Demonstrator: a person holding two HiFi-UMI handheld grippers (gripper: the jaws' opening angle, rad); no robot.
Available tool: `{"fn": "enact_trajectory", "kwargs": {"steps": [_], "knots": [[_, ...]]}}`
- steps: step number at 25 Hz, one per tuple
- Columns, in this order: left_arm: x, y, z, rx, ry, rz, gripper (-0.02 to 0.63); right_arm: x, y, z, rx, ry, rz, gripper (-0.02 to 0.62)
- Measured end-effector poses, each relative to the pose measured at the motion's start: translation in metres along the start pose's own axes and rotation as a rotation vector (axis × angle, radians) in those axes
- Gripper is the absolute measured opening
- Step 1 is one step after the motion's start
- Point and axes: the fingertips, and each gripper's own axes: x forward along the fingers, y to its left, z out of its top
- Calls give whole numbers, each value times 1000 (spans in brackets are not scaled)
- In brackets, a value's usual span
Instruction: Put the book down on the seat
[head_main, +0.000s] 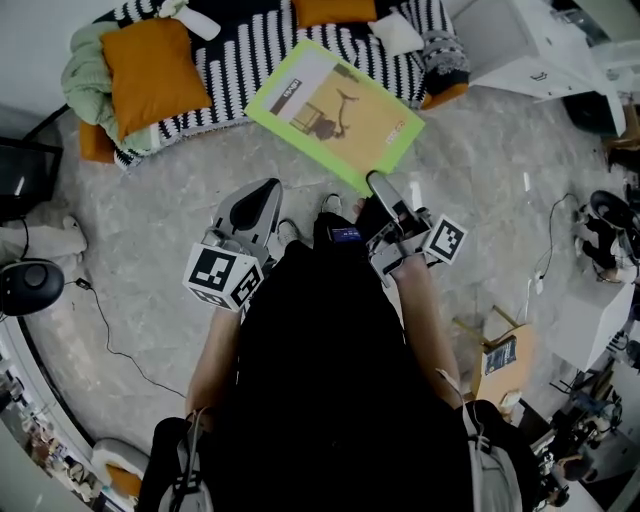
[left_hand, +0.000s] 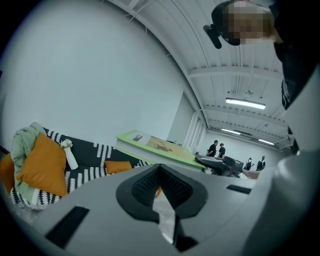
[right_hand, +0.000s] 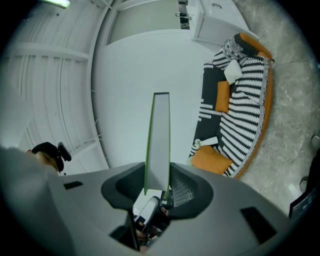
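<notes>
"Left tool?"
"Clenched on nothing. The book hangs over the floor, near the seat, with the right tool clamped on its near corner."
"Handling?"
"Stiff and broad, so probably lever-heavy. A grip deeper along the edge seems safer."

Floor: pale grey, marbled.

Ahead of the right gripper: a low seat, black-and-white stripes on an orange base.

Ahead and left of the left gripper: an orange cushion on the seat, touching a pale green throw. A second orange cushion lies further along the seat.

Ahead and right of the right gripper: a white cabinet.

Left of the left gripper: a thin black cable across the floor.

Behind and right of the right gripper: a cardboard box.

Wall behind the seat is plain white.

Strip lights are lit on a white ribbed ceiling.
</notes>
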Motion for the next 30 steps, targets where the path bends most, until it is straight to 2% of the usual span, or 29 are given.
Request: {"fn": "enact_trajectory", "kwargs": {"steps": [5, 12, 23, 30], "knots": [[14, 13, -6, -9, 7, -5, 12, 13, -16, 3, 2, 20, -18, 155], [51, 41, 30, -8, 14, 9, 12, 60, -11, 45, 5, 22, -6, 155], [63, 32, 25, 5, -1, 39, 12, 66, -24, 57, 2, 75, 15, 155], [125, 69, 72, 17, 0, 68, 12, 134, -27, 120, 5, 109, 34, 155]]}}
